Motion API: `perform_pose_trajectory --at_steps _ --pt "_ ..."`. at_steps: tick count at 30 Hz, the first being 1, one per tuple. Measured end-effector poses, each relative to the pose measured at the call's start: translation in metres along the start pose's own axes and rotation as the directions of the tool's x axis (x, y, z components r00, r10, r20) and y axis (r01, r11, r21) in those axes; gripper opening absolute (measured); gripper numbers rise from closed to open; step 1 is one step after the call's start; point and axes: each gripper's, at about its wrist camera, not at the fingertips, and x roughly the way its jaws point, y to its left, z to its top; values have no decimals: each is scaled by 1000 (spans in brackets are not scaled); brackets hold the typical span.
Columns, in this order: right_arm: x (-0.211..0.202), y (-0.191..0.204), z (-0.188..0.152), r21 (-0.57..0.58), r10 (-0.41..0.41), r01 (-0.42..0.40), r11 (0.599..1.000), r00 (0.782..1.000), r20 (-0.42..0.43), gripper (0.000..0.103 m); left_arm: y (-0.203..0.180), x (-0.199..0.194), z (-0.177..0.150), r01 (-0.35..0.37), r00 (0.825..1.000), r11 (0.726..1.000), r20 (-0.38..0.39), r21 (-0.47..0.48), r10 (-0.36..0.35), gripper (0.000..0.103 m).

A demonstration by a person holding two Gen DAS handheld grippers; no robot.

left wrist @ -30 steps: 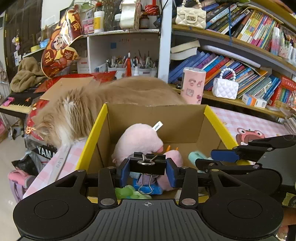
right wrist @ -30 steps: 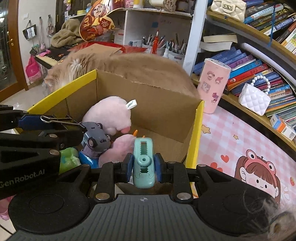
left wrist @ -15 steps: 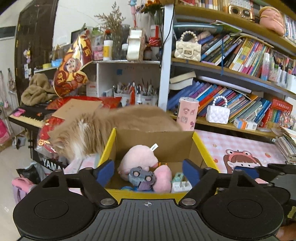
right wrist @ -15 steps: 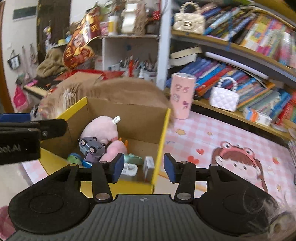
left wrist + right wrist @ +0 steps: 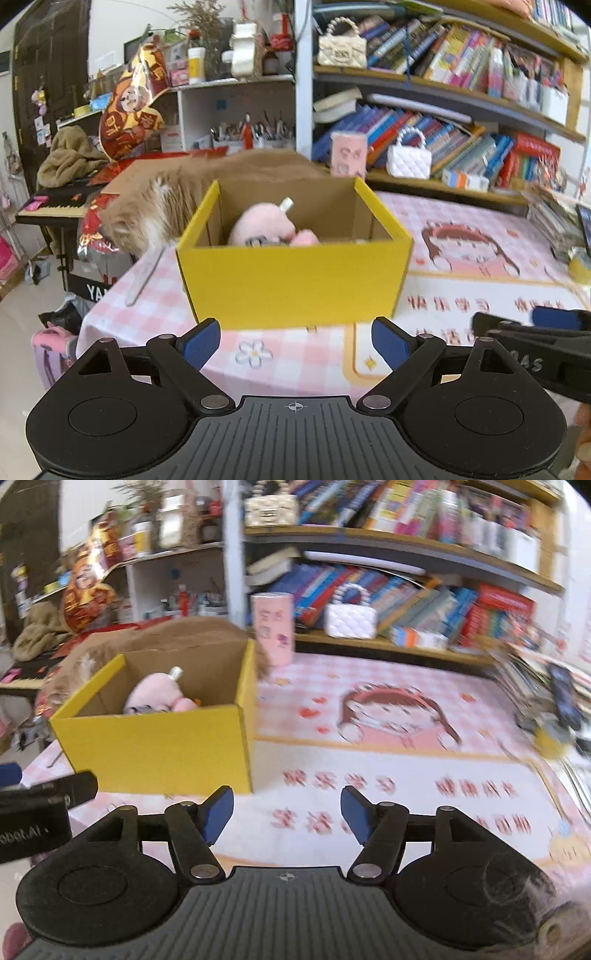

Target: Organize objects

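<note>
A yellow cardboard box (image 5: 295, 280) with a plain brown inside stands open-topped on the surface (image 5: 295, 354), which wears a pink checked cloth printed with a cartoon girl. Inside the box, against its far wall, sits a round pink plush toy (image 5: 264, 223) with a small white tag; a small grey toy car (image 5: 258, 242) just peeks over the near wall in front of it, though blur hides its detail. A long-haired ginger and white cat (image 5: 162, 210) lies right behind the box and to its left, touching that side. A pink cylindrical tin with cartoon prints (image 5: 273, 627) stands behind the box to its right, with a white quilted handbag with a bead handle (image 5: 351, 618) further right on the low bookshelf. The left tongs (image 5: 295, 343) sit on the near side of the box, apart from it, jaws spread wide after just opening, nothing between them. The right tongs (image 5: 284, 812) sit in front of the box's right corner, jaws also just opened and empty.
</note>
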Motion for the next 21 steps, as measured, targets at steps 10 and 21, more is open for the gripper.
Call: perform_pose_trajectory --at_steps 10,21 --pt "-37 -16 -36 55 -179 178 983 984 4 90 -26 -14 -18 22 999 998 -25 56 -21 98" --pt "-40 -31 -50 59 -258 260 964 965 -46 103 -43 -14 -25 15 998 997 -57 80 -11 100"
